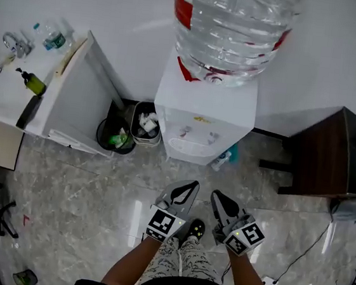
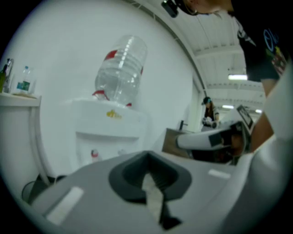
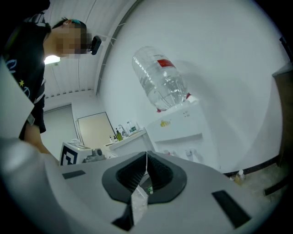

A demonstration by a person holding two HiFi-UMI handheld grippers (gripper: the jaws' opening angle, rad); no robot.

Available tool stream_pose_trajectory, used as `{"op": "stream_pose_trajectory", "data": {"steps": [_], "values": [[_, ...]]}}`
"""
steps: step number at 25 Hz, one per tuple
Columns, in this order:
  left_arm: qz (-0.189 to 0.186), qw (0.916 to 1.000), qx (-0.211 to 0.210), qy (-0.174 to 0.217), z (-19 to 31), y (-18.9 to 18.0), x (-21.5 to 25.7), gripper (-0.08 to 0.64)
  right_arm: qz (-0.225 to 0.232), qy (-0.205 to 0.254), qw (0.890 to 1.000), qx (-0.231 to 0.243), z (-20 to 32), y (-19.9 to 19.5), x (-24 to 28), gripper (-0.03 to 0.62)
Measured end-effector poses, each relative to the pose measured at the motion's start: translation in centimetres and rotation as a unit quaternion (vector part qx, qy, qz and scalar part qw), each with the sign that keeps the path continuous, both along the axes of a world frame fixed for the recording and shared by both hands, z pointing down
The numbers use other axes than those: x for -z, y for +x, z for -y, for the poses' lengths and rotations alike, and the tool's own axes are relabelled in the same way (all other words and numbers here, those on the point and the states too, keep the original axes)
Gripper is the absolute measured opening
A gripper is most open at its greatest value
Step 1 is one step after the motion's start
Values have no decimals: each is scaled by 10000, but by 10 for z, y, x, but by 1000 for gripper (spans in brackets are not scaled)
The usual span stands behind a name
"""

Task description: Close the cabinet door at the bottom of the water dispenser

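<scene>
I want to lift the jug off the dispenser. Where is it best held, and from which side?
Probably take the water jug by its ribbed body, pressed from left and right at once. It stands inverted, neck sunk in the dispenser top, so no neck is free, and the wall is close behind.

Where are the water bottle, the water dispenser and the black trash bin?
water bottle [image 1: 232,30], head view, clear ribbed side
water dispenser [image 1: 198,103], head view, white top
black trash bin [image 1: 99,136], head view, left rim
</scene>
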State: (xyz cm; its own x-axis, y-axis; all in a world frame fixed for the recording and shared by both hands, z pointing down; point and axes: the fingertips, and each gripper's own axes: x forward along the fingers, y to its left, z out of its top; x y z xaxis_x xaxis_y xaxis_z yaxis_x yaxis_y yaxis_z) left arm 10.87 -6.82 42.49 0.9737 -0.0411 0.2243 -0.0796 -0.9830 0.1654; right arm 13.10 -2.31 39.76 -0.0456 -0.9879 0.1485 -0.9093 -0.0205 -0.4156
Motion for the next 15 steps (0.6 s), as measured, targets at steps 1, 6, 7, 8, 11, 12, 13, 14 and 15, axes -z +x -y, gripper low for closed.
{"op": "stream_pose_trajectory", "data": {"steps": [1, 6, 7, 8, 11, 12, 13, 14, 15], "values": [[-105, 9999, 63, -22, -4, -7, 23, 0, -37, 65, 10000, 42, -3, -5, 18, 17], [-466, 9981, 350, 182, -19, -50, 116, 0, -301, 319, 9990, 116, -20, -24, 96, 17], [-523, 9974, 399, 298, -21, -57, 130, 0, -354, 381, 9986, 131, -23, -27, 108, 17], [-562, 9965, 421, 453, -23, -63, 143, 0, -377, 452, 9982, 151, -25, -31, 119, 17], [-645, 9943, 170, 827, -36, -70, 170, 0, -324, 596, 9975, 198, -29, -38, 139, 17], [-658, 9943, 17, 843, -44, -70, 177, 0, -343, 588, 9974, 220, -30, -40, 142, 17], [-673, 9944, -111, 811, -50, -69, 183, 0, -414, 560, 9972, 262, -31, -42, 145, 17], [-681, 9944, -193, 781, -54, -70, 188, 0, -507, 533, 9968, 319, -32, -45, 148, 17], [-679, 9945, -217, 773, -54, -71, 191, 0, -566, 526, 9963, 373, -32, -48, 151, 17]]}}
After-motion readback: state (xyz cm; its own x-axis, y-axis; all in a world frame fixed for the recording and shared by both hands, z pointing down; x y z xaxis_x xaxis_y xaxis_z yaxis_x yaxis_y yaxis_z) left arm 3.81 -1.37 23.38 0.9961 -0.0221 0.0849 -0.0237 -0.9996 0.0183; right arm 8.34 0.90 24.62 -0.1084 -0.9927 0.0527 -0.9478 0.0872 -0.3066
